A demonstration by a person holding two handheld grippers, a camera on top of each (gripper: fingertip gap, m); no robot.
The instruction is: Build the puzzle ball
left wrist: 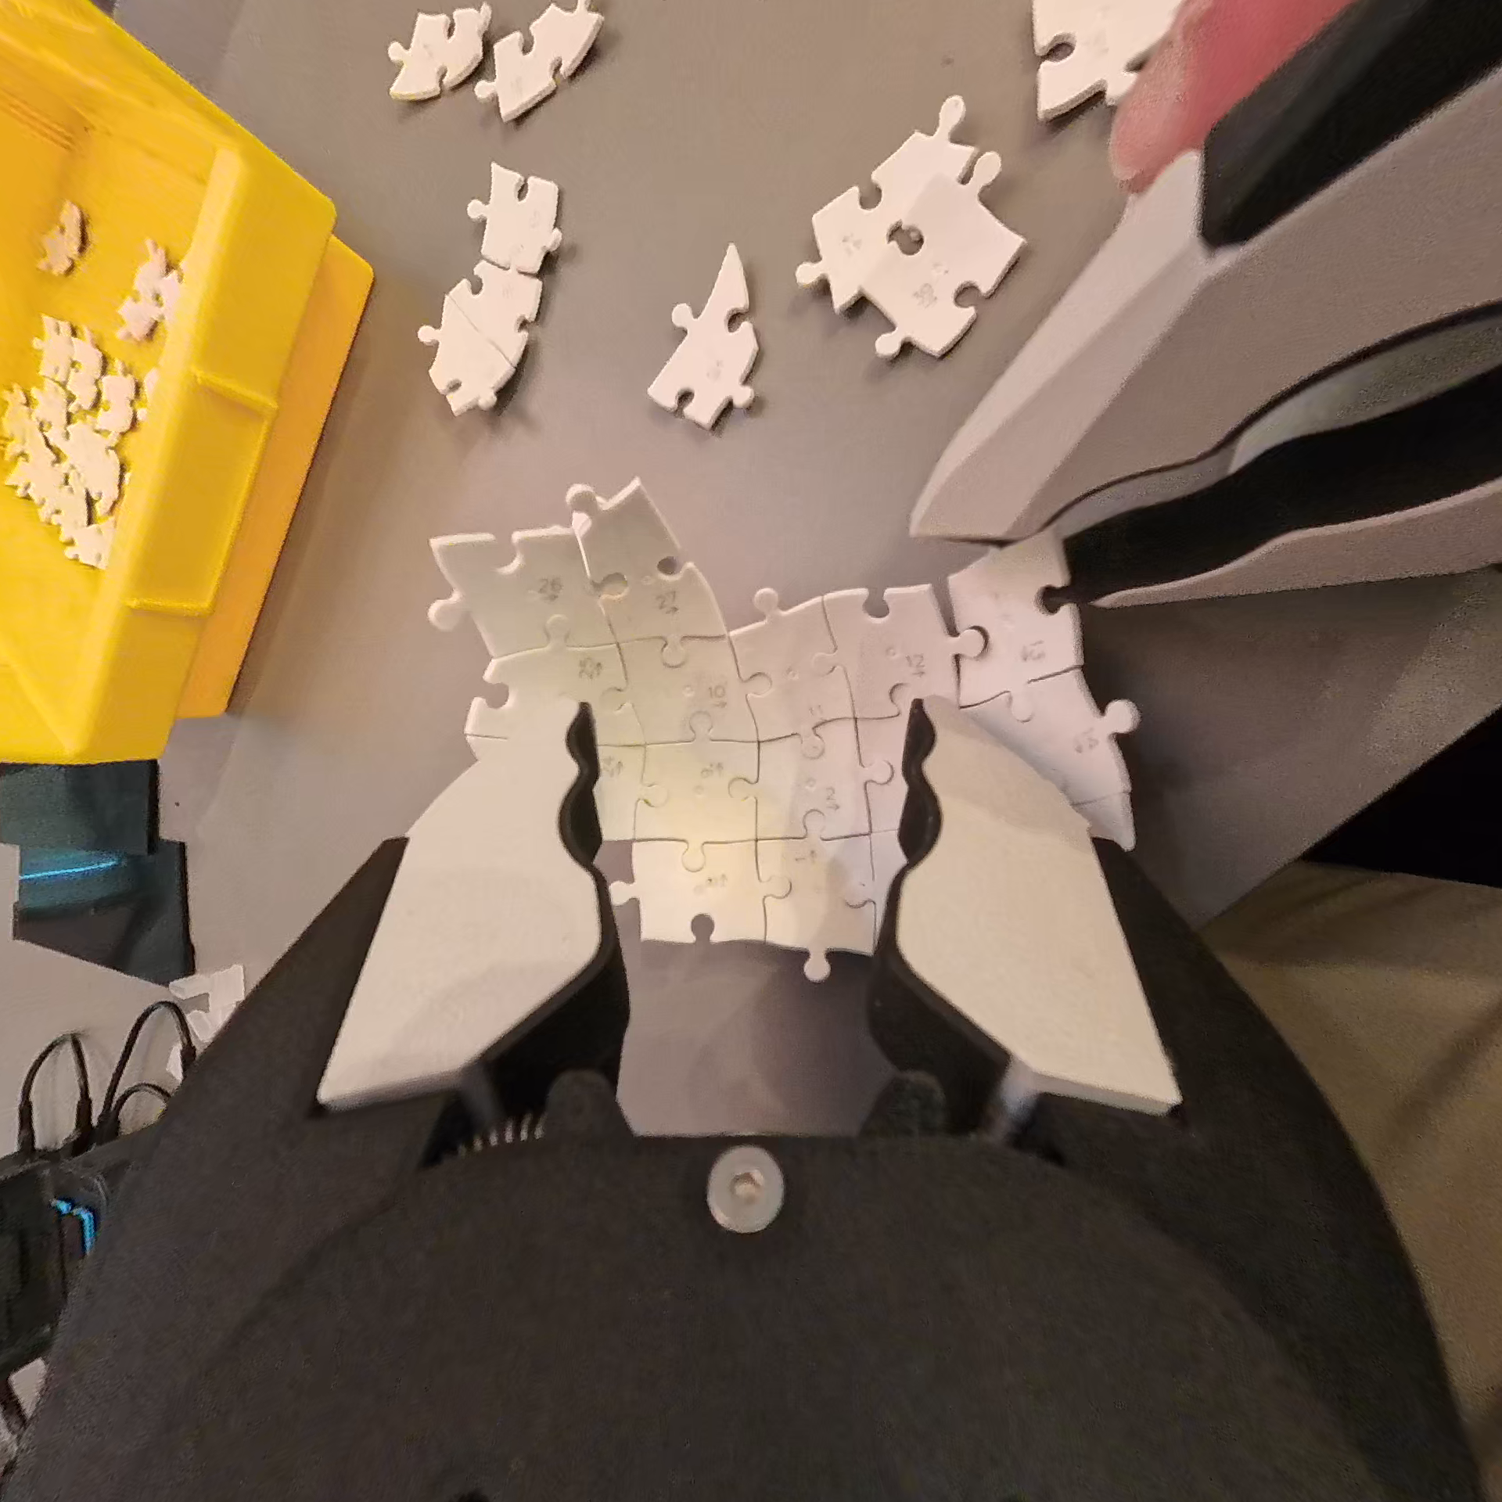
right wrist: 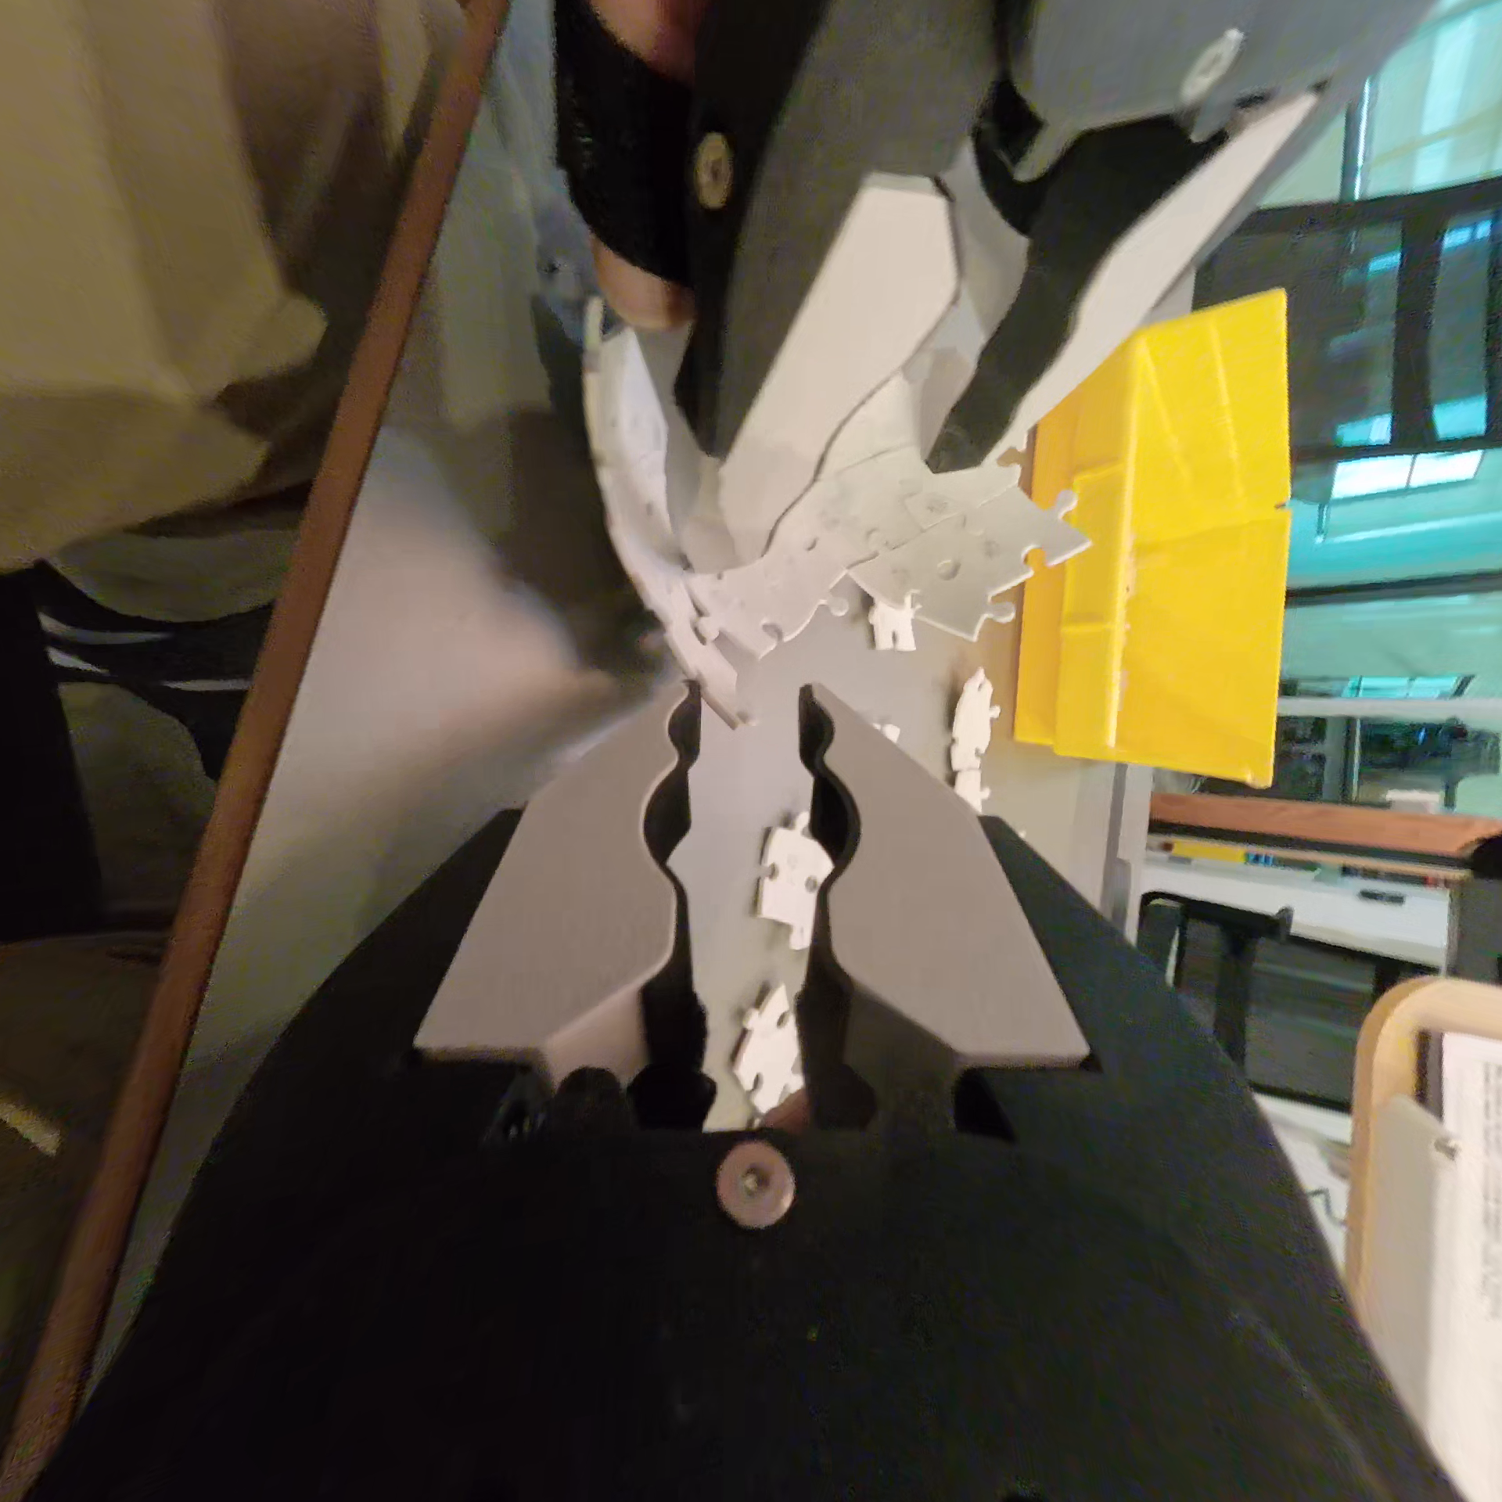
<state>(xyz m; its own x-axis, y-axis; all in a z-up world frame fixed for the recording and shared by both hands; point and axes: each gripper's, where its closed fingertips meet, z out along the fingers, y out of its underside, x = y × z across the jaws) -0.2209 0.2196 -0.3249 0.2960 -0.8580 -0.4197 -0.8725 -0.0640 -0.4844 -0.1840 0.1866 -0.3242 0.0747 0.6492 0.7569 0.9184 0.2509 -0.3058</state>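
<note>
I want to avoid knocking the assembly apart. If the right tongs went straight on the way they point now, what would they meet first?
Most likely the near edge of the joined puzzle sheet, which already sits at the tips of the right tongs. Depth is blurred, so contact is uncertain.

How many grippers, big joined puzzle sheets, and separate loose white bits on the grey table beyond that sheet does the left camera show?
Grippers: 2, left gripper and right gripper
Joined puzzle sheet: 1
Loose white bits (single pieces or small clumps) beyond the sheet: 6
Total: 9
</note>
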